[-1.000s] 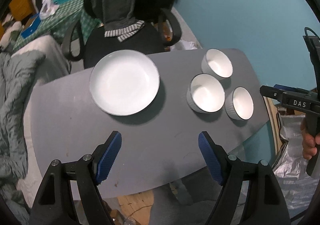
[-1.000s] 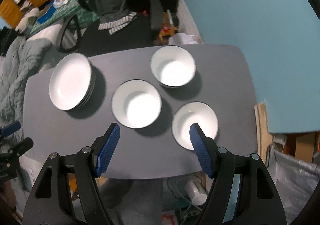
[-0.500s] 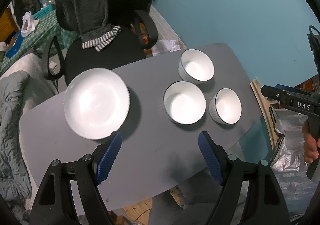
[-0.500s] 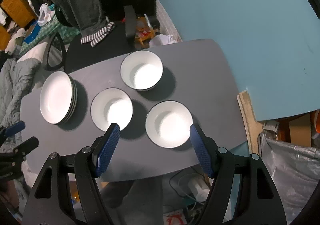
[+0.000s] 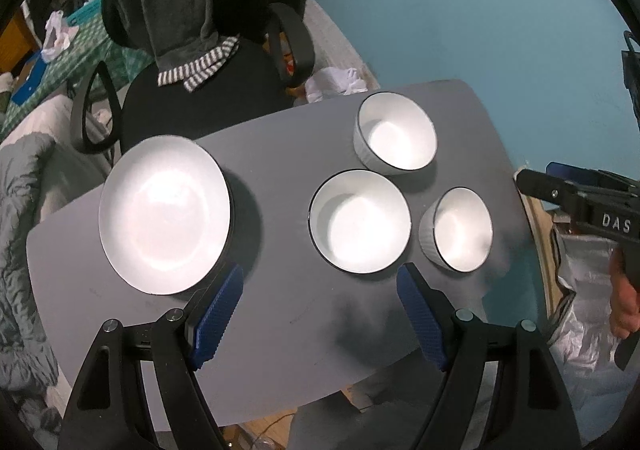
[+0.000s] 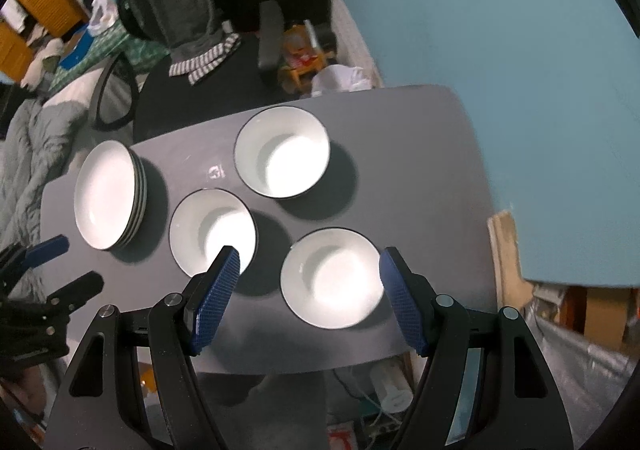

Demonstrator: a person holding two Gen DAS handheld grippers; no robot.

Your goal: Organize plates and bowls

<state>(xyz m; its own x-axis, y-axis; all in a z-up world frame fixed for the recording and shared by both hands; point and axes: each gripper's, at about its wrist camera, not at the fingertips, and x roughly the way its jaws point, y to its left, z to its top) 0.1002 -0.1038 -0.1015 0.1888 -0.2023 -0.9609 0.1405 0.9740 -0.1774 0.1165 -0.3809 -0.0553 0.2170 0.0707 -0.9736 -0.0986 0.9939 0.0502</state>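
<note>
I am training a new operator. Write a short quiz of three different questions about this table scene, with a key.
1. How many bowls stand on the grey table?
2. True or false: the plate stack holds one plate only.
3. Which gripper hangs over the nearest bowl: A left gripper, B right gripper?

Key: 1. Three, all apart. 2. False; several rims show. 3. B; open, touching nothing.

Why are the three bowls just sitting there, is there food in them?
Empty. Each bowl stands upright on the gray table, showing only bare white insides.
</note>
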